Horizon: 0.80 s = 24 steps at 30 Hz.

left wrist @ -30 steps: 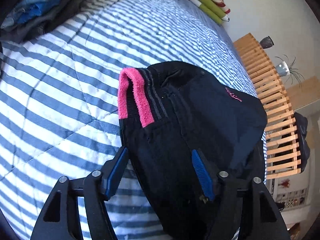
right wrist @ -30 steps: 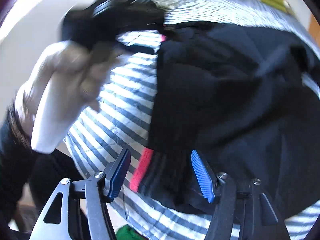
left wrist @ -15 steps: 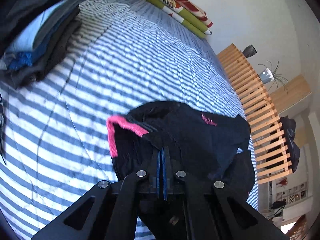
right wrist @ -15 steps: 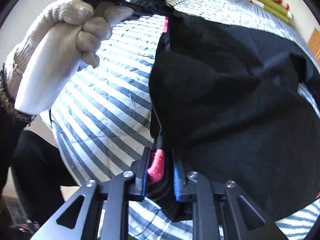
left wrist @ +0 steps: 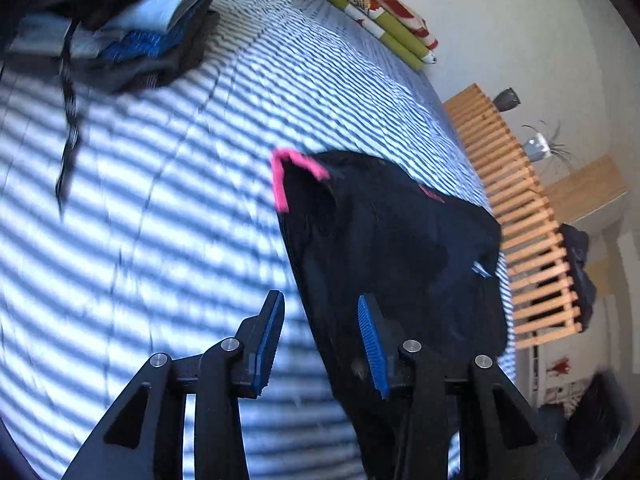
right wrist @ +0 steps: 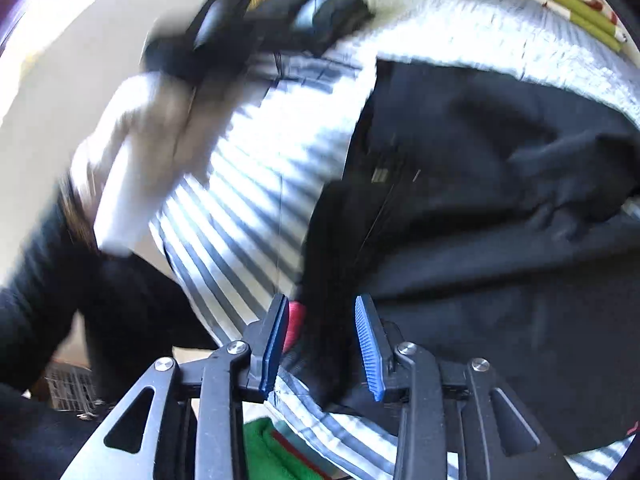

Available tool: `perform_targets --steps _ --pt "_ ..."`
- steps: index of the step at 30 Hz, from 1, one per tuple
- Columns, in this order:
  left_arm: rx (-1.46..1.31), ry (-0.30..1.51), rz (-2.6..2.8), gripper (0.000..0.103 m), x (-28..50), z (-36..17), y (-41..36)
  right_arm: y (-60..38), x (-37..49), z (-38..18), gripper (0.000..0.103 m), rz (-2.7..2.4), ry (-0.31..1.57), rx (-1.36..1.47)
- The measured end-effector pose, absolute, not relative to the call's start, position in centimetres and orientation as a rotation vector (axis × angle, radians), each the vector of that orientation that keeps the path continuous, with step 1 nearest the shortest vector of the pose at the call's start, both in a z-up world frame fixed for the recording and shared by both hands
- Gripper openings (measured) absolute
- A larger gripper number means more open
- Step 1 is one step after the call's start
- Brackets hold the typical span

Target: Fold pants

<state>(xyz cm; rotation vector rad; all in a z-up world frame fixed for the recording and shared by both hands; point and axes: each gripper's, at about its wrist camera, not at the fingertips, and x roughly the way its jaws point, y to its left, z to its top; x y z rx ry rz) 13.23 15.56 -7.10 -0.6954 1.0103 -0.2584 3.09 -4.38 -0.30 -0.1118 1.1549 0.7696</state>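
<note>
The black pants (left wrist: 392,248) with a pink waistband (left wrist: 298,162) lie bunched on the striped bedcover (left wrist: 160,220). My left gripper (left wrist: 320,320) hovers over their near left edge, jaws opening. The fabric's edge runs between the blue pads (left wrist: 370,344), and neither pad presses on it. In the right wrist view my right gripper (right wrist: 320,312) is also opening above the pants (right wrist: 500,240). A pink waistband end (right wrist: 296,324) and a black fold sit loose between its pads (right wrist: 366,344). A blurred white-gloved hand (right wrist: 144,152) holds the left gripper up at the left.
A stack of folded clothes (left wrist: 128,36) sits at the far left of the bed, with a dark strap (left wrist: 68,120) dangling before it. Green and red pillows (left wrist: 380,16) line the far edge. A wooden slatted bench (left wrist: 520,220) stands to the right. Something green (right wrist: 264,448) lies below the bed edge.
Half a second ago both grippers were shut on the pants. Both have now let go, opened and drawn back upward, and the pants rest on the bed.
</note>
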Motion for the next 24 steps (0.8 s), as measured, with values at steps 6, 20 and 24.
perform_targets --steps 6,20,24 --pt "-0.767 1.03 -0.459 0.04 9.7 -8.5 10.0 -4.6 8.4 2.7 0.032 0.689 0.992 -0.157" --pt "-0.704 1.118 -0.441 0.014 7.5 -13.7 9.0 4.0 11.6 -6.8 0.032 0.811 1.053 -0.637" --pt "-0.703 1.125 -0.458 0.014 7.0 -14.0 10.0 4.2 11.7 -7.4 0.032 0.831 1.027 -0.79"
